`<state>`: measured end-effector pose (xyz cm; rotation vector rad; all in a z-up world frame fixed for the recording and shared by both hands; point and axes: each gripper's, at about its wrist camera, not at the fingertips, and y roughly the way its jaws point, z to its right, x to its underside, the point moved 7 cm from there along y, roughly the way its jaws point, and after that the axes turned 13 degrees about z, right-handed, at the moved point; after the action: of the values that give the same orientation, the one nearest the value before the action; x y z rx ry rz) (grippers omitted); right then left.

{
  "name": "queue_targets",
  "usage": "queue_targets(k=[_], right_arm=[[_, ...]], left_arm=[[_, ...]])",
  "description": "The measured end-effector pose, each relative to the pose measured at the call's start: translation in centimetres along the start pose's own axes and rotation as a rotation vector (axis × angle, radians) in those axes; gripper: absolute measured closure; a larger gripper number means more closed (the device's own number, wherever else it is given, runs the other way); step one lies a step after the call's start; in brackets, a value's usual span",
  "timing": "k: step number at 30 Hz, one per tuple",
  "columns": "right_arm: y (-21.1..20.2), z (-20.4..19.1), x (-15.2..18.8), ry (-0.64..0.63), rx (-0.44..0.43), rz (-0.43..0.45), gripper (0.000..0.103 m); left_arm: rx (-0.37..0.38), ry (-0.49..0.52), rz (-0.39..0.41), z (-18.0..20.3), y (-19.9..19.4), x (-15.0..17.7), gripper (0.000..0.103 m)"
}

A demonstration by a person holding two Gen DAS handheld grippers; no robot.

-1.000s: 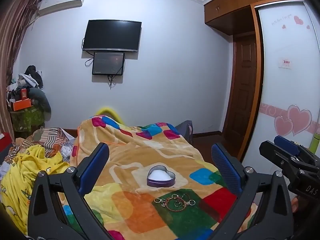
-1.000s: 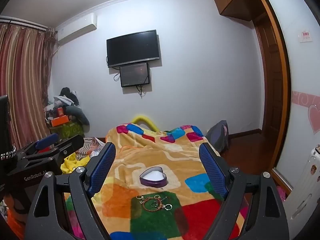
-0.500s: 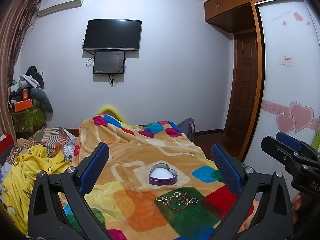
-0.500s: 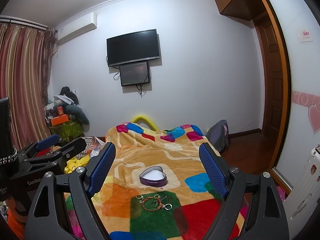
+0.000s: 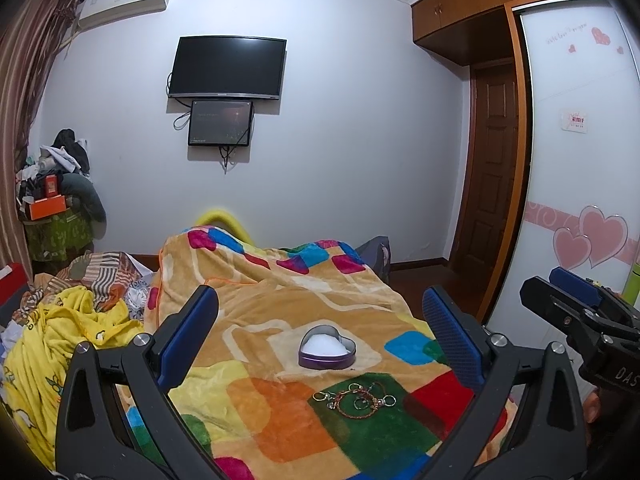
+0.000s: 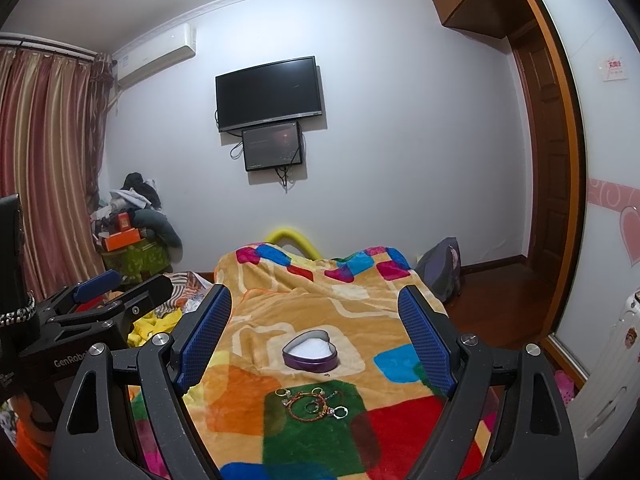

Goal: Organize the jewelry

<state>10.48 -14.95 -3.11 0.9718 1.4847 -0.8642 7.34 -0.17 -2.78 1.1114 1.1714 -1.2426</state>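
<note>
A purple heart-shaped tin (image 5: 327,347) with white lining sits open on the colourful blanket (image 5: 256,320); it also shows in the right wrist view (image 6: 311,351). A small heap of jewelry (image 5: 356,397), a red-gold bracelet and several rings, lies on a green patch just in front of the tin, also seen in the right wrist view (image 6: 314,400). My left gripper (image 5: 320,336) is open and empty, held above the bed short of the tin. My right gripper (image 6: 314,336) is open and empty, likewise short of the tin. Each gripper shows at the edge of the other's view.
The blanket covers a bed. Yellow bedding (image 5: 60,340) is heaped at the left. A cluttered stand (image 6: 132,240) is by the curtain. A TV (image 5: 228,68) hangs on the far wall. A wardrobe (image 5: 580,160) and door are at right. A backpack (image 6: 442,268) leans beyond the bed.
Both grippers have shifted only slightly; the left view has drifted a little so the tin and jewelry sit slightly further right. Jaws stay open.
</note>
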Motion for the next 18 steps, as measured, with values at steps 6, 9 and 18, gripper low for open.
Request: queue_targets(k=[6, 9, 18], right_arm=[[0.02, 0.0, 0.07, -0.001, 0.002, -0.002, 0.02], [0.0, 0.21, -0.21, 0.0, 0.003, -0.005, 0.02], [0.14, 0.42, -0.18, -0.011, 0.009, -0.01, 0.02]], left_arm=[[-0.001, -0.001, 0.0, 0.03, -0.03, 0.04, 0.0], [0.0, -0.001, -0.001, 0.04, -0.05, 0.09, 0.0], [0.006, -0.003, -0.004, 0.53, 0.16, -0.14, 0.0]])
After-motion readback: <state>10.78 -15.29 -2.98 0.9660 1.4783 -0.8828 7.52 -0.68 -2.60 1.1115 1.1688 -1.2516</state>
